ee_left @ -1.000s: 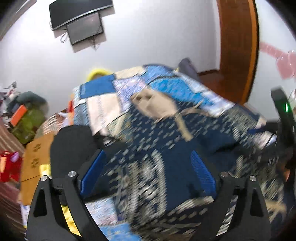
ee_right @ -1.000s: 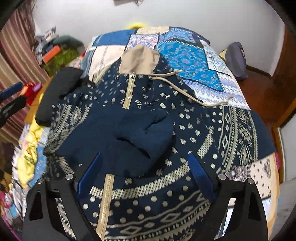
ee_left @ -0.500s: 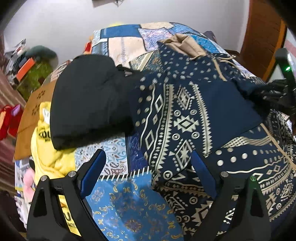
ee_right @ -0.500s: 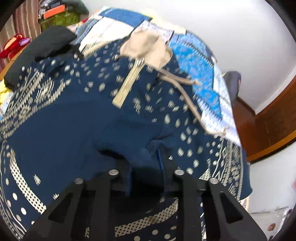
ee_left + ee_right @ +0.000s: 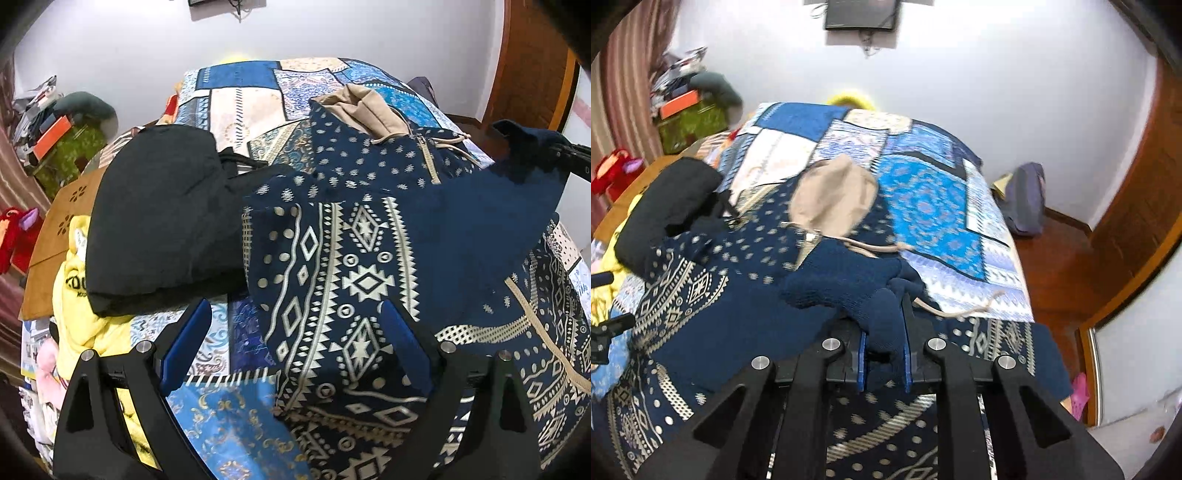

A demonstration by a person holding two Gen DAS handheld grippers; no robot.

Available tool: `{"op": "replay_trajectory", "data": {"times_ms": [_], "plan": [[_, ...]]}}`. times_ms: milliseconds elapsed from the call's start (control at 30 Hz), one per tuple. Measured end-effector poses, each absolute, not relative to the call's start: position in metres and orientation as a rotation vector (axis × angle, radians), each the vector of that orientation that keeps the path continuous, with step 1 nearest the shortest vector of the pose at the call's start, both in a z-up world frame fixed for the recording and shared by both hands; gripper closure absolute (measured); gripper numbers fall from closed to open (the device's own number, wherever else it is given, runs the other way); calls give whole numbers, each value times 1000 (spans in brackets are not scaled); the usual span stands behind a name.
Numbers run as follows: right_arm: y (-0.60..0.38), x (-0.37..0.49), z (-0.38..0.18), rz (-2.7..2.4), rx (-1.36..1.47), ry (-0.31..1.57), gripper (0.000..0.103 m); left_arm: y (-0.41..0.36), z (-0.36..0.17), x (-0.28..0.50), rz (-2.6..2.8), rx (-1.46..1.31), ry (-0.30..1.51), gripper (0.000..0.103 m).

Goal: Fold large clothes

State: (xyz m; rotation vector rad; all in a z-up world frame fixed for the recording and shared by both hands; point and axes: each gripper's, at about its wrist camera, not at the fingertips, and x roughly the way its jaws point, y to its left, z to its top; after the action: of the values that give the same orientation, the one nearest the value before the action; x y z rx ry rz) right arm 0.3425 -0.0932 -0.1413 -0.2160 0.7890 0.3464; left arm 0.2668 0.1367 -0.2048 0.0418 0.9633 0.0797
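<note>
A navy hoodie [image 5: 365, 258] with cream patterns and a beige hood [image 5: 834, 203] lies spread on the bed. My right gripper [image 5: 882, 332] is closing; its blue pads pinch the plain navy sleeve cuff [image 5: 849, 288] and hold it above the hoodie's front. In the left wrist view that raised cuff [image 5: 532, 147] hangs at the far right. My left gripper [image 5: 295, 343] stands open just over the hoodie's patterned left edge, with that cloth below its wide-apart pads and nothing pinched.
A folded black garment [image 5: 159, 221] lies left of the hoodie, on a yellow garment [image 5: 85, 321]. The patchwork bedspread [image 5: 934, 206] covers the bed. A grey bag [image 5: 1023, 199] sits on the wooden floor at the right, and boxes and clutter [image 5: 690, 110] stand far left.
The right gripper went from wide open to shut on the sleeve cuff and lifted it. The left gripper came down closer to the hoodie's patterned left side, still open.
</note>
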Motion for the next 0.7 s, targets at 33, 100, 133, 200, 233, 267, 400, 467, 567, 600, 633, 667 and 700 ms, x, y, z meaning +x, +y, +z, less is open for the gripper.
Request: {"op": "replay_trajectory", "data": {"times_ms": [33, 100, 133, 200, 233, 267, 400, 467, 567, 600, 633, 667, 700], "plan": [[-99, 345, -147, 351, -183, 818, 90, 134, -207, 268, 74, 42, 967, 10], [-107, 357, -170, 350, -130, 926, 90, 130, -213, 272, 63, 40, 982, 10], [-111, 362, -186, 333, -113, 994, 88, 128, -217, 274, 62, 43, 994, 10], [-118, 369, -212, 304, -90, 1104, 87, 125, -227, 276, 67, 56, 1019, 10], [-123, 371, -225, 296, -65, 1153, 87, 124, -231, 276, 70, 63, 1029, 10], [-128, 372, -230, 293, -45, 1174, 87, 124, -234, 276, 72, 67, 1038, 10], [-163, 377, -247, 267, 109, 1237, 82, 126, -244, 276, 79, 56, 1054, 10], [-183, 378, -249, 238, 200, 1235, 71, 128, -246, 276, 80, 42, 1057, 10], [-203, 377, -247, 196, 229, 1217, 67, 131, -247, 277, 84, 23, 1063, 10], [-209, 377, -245, 191, 233, 1211, 66, 131, -247, 277, 87, 24, 1063, 10], [-215, 376, -242, 188, 238, 1202, 66, 131, -246, 278, 89, 27, 1063, 10], [-220, 375, -239, 184, 240, 1191, 66, 131, -244, 278, 91, 30, 1061, 10], [-223, 373, -236, 182, 238, 1177, 66, 131, -242, 278, 93, 34, 1057, 10]]}}
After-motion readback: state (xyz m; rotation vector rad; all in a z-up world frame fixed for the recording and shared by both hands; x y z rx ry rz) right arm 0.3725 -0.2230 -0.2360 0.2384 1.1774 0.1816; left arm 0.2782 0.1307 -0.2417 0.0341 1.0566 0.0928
